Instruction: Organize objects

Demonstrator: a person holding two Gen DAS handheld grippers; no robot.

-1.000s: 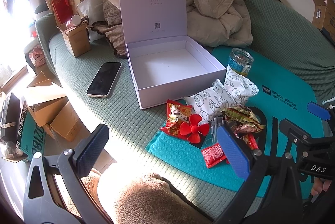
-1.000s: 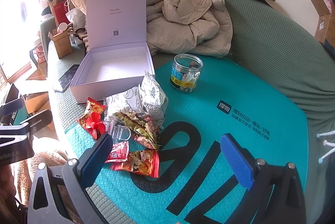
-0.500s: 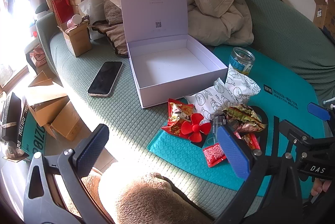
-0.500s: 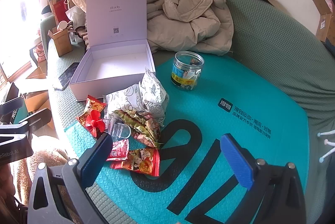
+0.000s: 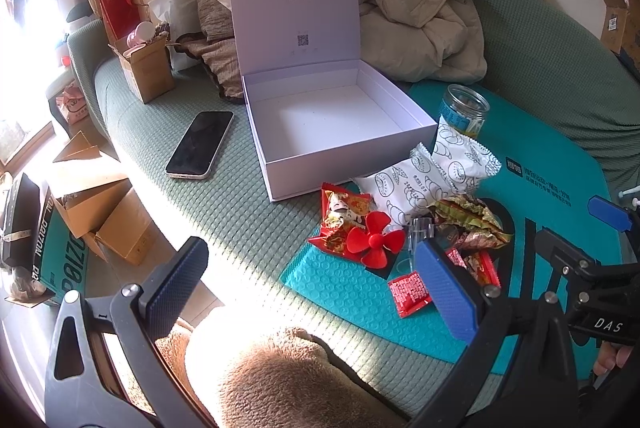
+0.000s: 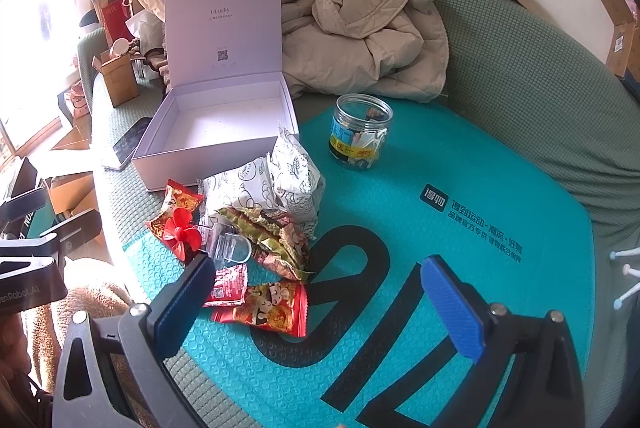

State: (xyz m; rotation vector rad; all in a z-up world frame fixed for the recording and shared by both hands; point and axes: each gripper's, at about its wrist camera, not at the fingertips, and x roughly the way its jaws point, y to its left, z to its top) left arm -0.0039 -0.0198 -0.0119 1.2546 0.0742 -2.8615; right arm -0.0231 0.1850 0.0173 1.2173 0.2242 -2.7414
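An open white box (image 5: 320, 132) with its lid up lies empty on the green sofa; it also shows in the right wrist view (image 6: 216, 124). In front of it lies a pile: white snack bags (image 5: 432, 176), red snack packets (image 6: 272, 312), a red fan (image 5: 374, 240), a clear plastic piece (image 6: 228, 248) and green wrappers (image 6: 272, 232). A glass jar (image 6: 360, 132) stands on the teal mat (image 6: 460, 228). My left gripper (image 5: 308, 284) is open and empty, near the pile. My right gripper (image 6: 320, 300) is open and empty above the mat.
A phone (image 5: 200, 144) lies left of the box. Beige coats (image 6: 360, 28) are heaped behind it. Cardboard boxes (image 5: 144, 72) stand at the sofa's left end and on the floor (image 5: 92, 204). A furry brown sleeve (image 5: 276, 376) is below the left gripper.
Both views have shifted slightly: the box and pile sit a little lower and nearer in the frames. Both grippers stay open; nothing was picked up.
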